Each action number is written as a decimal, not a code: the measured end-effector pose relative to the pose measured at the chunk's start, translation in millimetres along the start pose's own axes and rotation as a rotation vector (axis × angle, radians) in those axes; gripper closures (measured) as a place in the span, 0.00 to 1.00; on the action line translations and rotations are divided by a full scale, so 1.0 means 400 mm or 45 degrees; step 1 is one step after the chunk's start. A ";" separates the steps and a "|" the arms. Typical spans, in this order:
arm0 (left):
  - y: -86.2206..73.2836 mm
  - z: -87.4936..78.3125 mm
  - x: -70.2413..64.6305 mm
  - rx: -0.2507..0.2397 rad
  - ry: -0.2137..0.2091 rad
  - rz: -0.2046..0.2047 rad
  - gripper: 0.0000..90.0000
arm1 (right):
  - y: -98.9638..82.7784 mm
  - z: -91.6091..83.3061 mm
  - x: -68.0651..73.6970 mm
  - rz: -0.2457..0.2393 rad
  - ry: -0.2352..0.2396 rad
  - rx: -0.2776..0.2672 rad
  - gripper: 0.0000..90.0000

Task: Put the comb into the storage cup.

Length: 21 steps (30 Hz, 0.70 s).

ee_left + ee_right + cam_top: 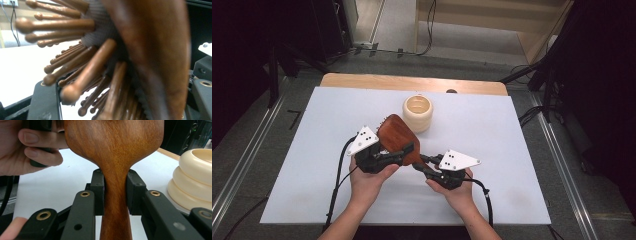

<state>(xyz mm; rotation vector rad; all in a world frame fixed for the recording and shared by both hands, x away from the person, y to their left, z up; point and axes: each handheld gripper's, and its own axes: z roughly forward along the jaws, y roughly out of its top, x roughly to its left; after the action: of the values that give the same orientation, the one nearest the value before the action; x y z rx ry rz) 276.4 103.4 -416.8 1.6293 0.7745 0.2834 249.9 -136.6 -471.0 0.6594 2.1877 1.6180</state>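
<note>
Holding steady above the bench (312, 165), two grippers share one wooden hairbrush (397, 137).

Left side first. The left gripper (404, 151) has its jaws around the broad head of the brush, one on the bristle side and one on the smooth back. In the left gripper view the bristles (82, 75) and the brush back crowd between the black jaws; whether the pads actually press on the head I cannot tell.

Middle. The brush is lifted off the bench, head toward the left gripper, handle running down into the right one. Just beyond the brush head stands a cream ribbed cup (418, 113), apart from both grippers.

Right side. The right gripper (115, 192) is clamped on the neck of the handle, both pads flat against the wood just below where the head flares.

Handling, as a judgement:
- Polished hardwood body: stiff, light to moderate in weight, likely slippery on the varnished back.
- Bristles are thin pegs with ball tips set in a soft cushion; they would flex or splay under a pinch, so a poor place to squeeze hard.
- The neck is the best hold: narrow, parallel-sided, and the flare above stops it from sliding through.

Count: one hairbrush, one cup, two grippers, two hands, one bench with a white top.
</note>
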 end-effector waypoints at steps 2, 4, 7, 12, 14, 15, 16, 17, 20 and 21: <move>-0.001 0.000 0.001 0.003 -0.008 -0.008 0.36 | -0.003 0.003 0.002 0.006 -0.004 0.000 0.77; -0.001 0.002 0.002 0.007 -0.021 -0.015 0.37 | -0.004 0.004 0.002 0.009 -0.006 0.000 0.77; -0.001 0.004 0.008 0.029 -0.049 -0.036 0.41 | -0.007 0.006 0.003 0.011 -0.019 0.001 0.77; -0.003 0.005 0.010 0.043 -0.091 -0.036 0.48 | -0.011 0.008 0.003 0.003 -0.030 0.011 0.77; -0.003 0.005 0.010 0.047 -0.095 -0.031 0.50 | -0.012 0.010 0.003 0.000 -0.035 0.014 0.77; -0.003 0.006 0.009 0.044 -0.106 -0.027 0.51 | -0.013 0.010 0.003 0.001 -0.035 0.013 0.77; -0.003 0.006 0.009 0.044 -0.106 -0.027 0.52 | -0.013 0.010 0.003 0.001 -0.035 0.013 0.77; -0.003 0.005 0.009 0.046 -0.110 -0.026 0.53 | -0.013 0.011 0.003 0.004 -0.035 0.013 0.77; -0.002 0.004 0.010 0.051 -0.123 -0.025 0.54 | -0.013 0.011 0.004 -0.007 -0.041 0.014 0.77; -0.002 0.004 0.010 0.051 -0.123 -0.025 0.55 | -0.013 0.011 0.005 -0.006 -0.043 0.014 0.77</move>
<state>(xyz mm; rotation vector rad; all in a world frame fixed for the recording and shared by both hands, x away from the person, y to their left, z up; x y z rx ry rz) 280.0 104.4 -418.6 1.6598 0.7260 0.1746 249.9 -133.2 -477.2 0.6797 2.1739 1.5823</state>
